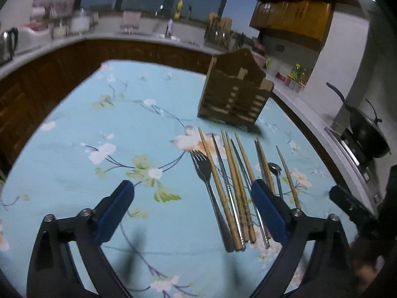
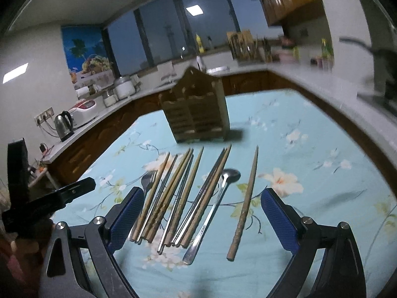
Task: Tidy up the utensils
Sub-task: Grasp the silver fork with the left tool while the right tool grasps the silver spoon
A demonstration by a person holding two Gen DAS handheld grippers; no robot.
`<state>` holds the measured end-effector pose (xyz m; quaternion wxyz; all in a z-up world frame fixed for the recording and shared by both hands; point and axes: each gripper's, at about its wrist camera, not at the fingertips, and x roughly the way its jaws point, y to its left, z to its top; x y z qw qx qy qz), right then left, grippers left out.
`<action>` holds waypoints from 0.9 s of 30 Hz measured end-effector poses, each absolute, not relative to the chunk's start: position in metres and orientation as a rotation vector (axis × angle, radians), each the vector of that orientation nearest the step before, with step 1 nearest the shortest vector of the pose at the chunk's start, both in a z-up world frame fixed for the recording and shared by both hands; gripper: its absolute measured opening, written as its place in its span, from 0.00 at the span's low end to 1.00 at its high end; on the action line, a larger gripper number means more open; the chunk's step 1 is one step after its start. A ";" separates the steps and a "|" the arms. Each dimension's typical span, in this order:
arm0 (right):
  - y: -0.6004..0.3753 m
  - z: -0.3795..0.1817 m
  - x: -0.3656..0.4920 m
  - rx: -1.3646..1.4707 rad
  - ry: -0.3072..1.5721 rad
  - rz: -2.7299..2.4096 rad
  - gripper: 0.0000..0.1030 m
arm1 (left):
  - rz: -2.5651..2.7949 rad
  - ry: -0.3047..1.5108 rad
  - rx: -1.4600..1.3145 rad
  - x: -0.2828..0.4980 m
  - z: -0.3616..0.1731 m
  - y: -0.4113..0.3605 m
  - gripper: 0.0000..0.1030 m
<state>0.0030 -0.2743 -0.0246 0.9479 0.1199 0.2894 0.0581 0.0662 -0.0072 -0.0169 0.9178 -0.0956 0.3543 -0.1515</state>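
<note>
Wooden chopsticks (image 2: 173,198), a fork (image 1: 206,173) and a spoon (image 2: 218,198) lie bunched near the holder (image 2: 198,109) on the surface (image 1: 99,129). Both the left gripper (image 1: 191,211) and right gripper (image 2: 202,213) hover spread and empty; closing could snag several neighbours together.

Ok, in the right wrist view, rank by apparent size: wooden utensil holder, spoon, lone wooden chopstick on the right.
1. Wooden utensil holder, clearly the bulkiest, though farthest away.
2. Lone wooden chopstick and spoon: the chopstick looks slightly longer, but they are too close to rank.
</note>
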 end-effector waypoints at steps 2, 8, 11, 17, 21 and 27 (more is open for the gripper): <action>-0.278 -0.028 0.014 0.248 0.627 0.124 0.78 | -0.341 0.773 -0.222 0.078 -0.021 -0.009 0.82; -0.293 -0.049 0.054 0.397 0.767 0.200 0.57 | -0.418 0.910 -0.274 0.117 -0.036 -0.015 0.57; -0.303 -0.063 0.074 0.486 0.844 0.231 0.53 | -0.452 0.963 -0.283 0.133 -0.044 -0.021 0.53; -0.311 -0.078 0.104 0.542 0.925 0.271 0.53 | -0.505 1.052 -0.292 0.160 -0.060 -0.034 0.36; -0.322 -0.091 0.117 0.650 0.956 0.311 0.52 | -0.532 1.110 -0.306 0.174 -0.071 -0.040 0.29; -0.339 -0.104 0.133 0.777 0.959 0.324 0.33 | -0.564 1.119 -0.335 0.188 -0.075 -0.039 0.27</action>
